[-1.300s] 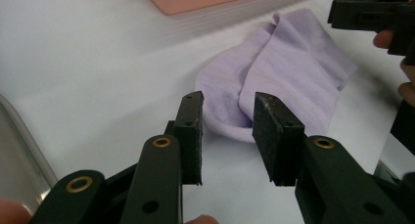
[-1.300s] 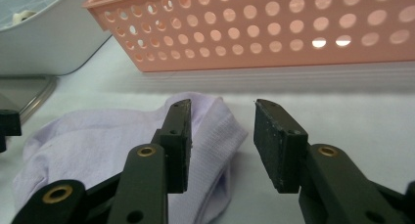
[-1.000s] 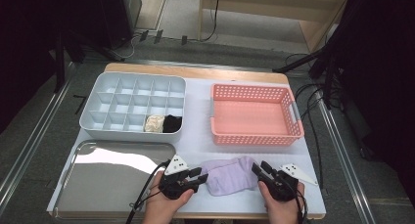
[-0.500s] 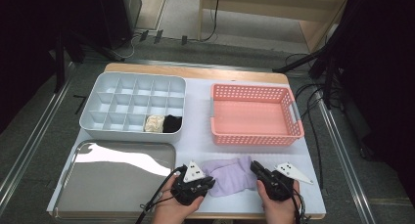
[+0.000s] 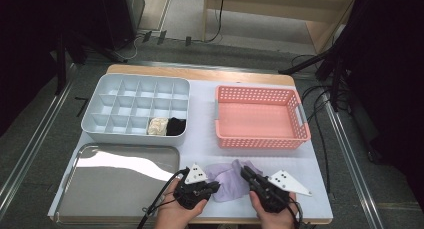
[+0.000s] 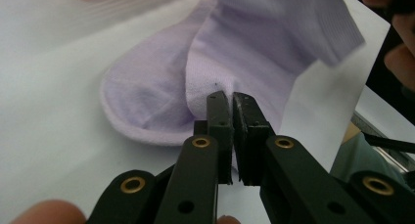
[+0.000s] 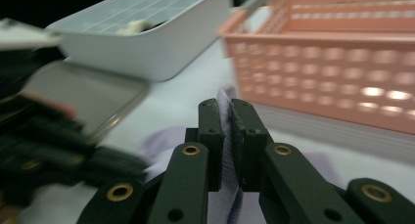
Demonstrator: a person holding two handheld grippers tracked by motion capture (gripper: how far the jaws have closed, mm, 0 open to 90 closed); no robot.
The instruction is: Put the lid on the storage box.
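A lavender sock point(image 5: 227, 183) lies rumpled on the white table near the front edge, between my two grippers. My left gripper point(image 5: 216, 187) comes at it from the left and is shut on a fold of the sock point(image 6: 147, 92), with the cloth pinched at the tips of the left gripper point(image 6: 231, 99). My right gripper point(image 5: 246, 172) comes from the right. Its jaws have just been closing and now pinch an edge of the sock point(image 7: 156, 138), which stands up between the tips of the right gripper point(image 7: 226, 109). A hand holds each gripper.
A grey compartment box point(image 5: 95, 114) stands at the back left, with a cream bundle point(image 5: 157, 126) and a black bundle point(image 5: 175, 126) in its front cells. A pink basket point(image 5: 260, 141) stands at the back right. A shiny metal tray point(image 5: 110, 194) lies at the front left.
Both grippers have closed onto the sock. The right gripper has moved left and slightly up with the sock's edge, bunching the cloth. The left gripper has barely shifted.
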